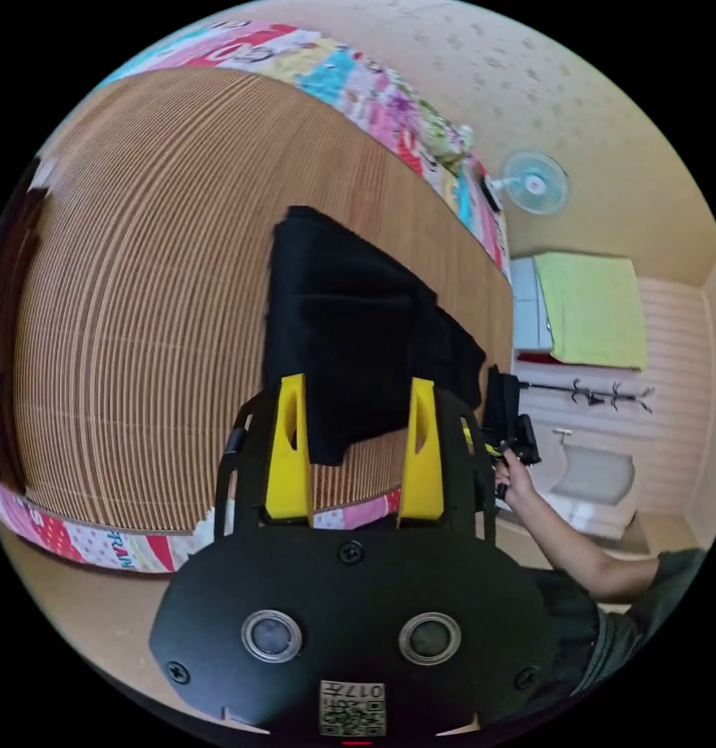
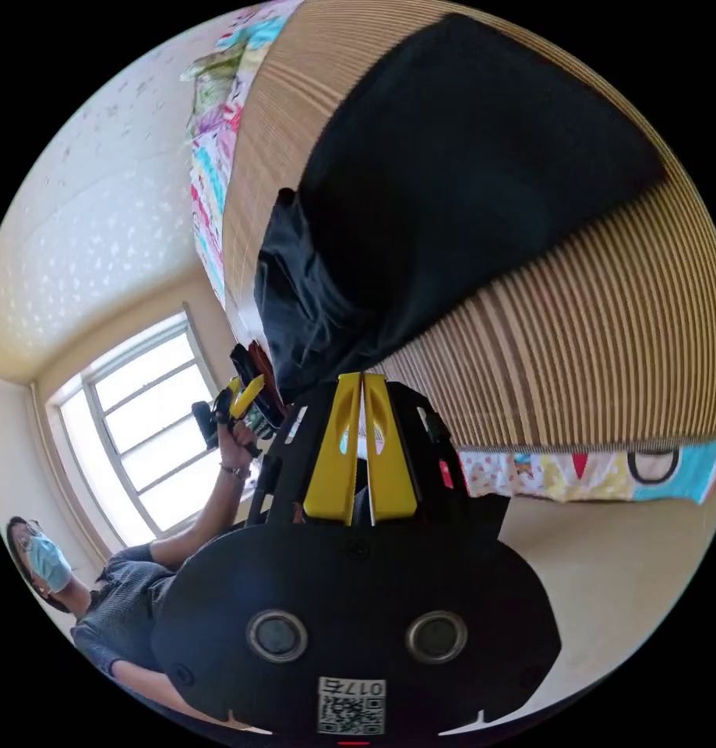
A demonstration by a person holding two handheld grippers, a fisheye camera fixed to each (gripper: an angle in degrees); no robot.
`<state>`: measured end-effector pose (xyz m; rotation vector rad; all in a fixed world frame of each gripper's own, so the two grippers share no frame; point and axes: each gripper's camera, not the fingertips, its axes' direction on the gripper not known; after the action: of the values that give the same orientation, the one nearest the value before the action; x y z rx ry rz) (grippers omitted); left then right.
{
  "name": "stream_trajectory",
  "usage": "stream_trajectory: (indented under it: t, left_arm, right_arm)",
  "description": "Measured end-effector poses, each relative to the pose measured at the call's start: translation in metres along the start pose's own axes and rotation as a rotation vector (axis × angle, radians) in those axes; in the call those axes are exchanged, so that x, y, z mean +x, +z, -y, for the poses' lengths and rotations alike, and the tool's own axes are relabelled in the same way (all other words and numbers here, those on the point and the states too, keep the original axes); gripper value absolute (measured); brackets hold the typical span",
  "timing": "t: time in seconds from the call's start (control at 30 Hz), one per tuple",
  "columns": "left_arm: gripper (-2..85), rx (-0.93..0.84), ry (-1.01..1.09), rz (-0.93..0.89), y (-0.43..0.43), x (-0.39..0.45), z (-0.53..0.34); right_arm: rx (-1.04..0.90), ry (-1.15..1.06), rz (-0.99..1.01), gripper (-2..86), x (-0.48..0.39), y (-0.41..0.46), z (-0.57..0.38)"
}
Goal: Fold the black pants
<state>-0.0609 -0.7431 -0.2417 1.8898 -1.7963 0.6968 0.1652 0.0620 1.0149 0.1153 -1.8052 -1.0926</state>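
Lying folded on the ribbed mat (image 1: 139, 312), the black pants (image 1: 350, 343) are overhanging its near edge; your left gripper (image 1: 356, 436) is spread wide, your right gripper (image 2: 362, 436) clenched empty. Tugging risks undoing folds.

bright window (image 2: 135, 436), wall fan (image 1: 535, 182), slatted mat (image 1: 155, 296) over a patchwork quilt (image 1: 358, 78).
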Motion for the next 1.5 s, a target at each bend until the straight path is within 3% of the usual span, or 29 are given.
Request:
stream_trajectory:
  t: [0.13,0.27,0.37,0.43,0.53,0.7,0.8,0.97,1.07,1.17,1.3,1.37,1.5]
  left_arm:
    - [17.8,-0.110,-0.116,-0.060,0.048,-0.070,0.020]
    - [10.7,-0.186,-0.219,-0.467,0.101,-0.122,0.019]
    - [7.4,-0.148,-0.122,-0.591,0.092,-0.119,0.017]
    - [7.1,-0.130,-0.010,-0.668,0.075,-0.098,0.017]
    - [7.0,-0.164,0.195,-0.613,0.052,-0.037,0.016]
    - [7.5,-0.247,0.526,-0.284,0.060,0.082,0.004]
    - [7.8,-0.296,0.688,-0.175,0.095,0.125,-0.002]
    - [4.5,-0.573,0.862,-0.233,0.172,0.146,-0.010]
    - [7.5,-0.628,0.816,-0.144,0.196,0.121,-0.005]
    - [12.6,-0.512,0.606,-0.034,0.198,0.061,0.019]
    - [19.3,-0.408,0.235,0.040,0.212,-0.051,0.057]
    - [19.9,-0.420,0.152,0.026,0.231,-0.092,0.064]
    - [16.0,-0.603,-0.018,-0.204,0.298,-0.157,0.057]
  right_arm:
    - [-0.016,-0.139,-0.060,0.5,-0.041,0.021,0.034]
    - [-0.049,-0.257,-0.159,0.5,-0.080,0.056,0.063]
    - [-0.065,-0.133,-0.382,0.5,-0.072,0.084,0.076]
    - [-0.108,-0.102,-0.391,0.5,-0.059,0.100,0.077]
    - [-0.188,-0.084,-0.163,0.5,-0.046,0.122,0.070]
    - [-0.383,-0.179,0.174,0.5,-0.048,0.161,0.060]
    - [-0.341,-0.125,0.343,0.5,-0.027,0.147,0.053]
    - [-0.200,0.112,0.343,0.4,0.067,0.082,0.031]
    - [-0.199,0.325,0.114,0.4,0.133,0.039,0.002]
    - [-0.196,0.438,0.020,0.5,0.178,0.008,-0.034]
    - [-0.029,0.431,0.215,1.3,0.203,-0.011,-0.064]
    - [0.044,0.392,0.337,2.2,0.205,-0.009,-0.069]
    - [0.117,0.359,0.565,10.0,0.202,0.022,-0.063]
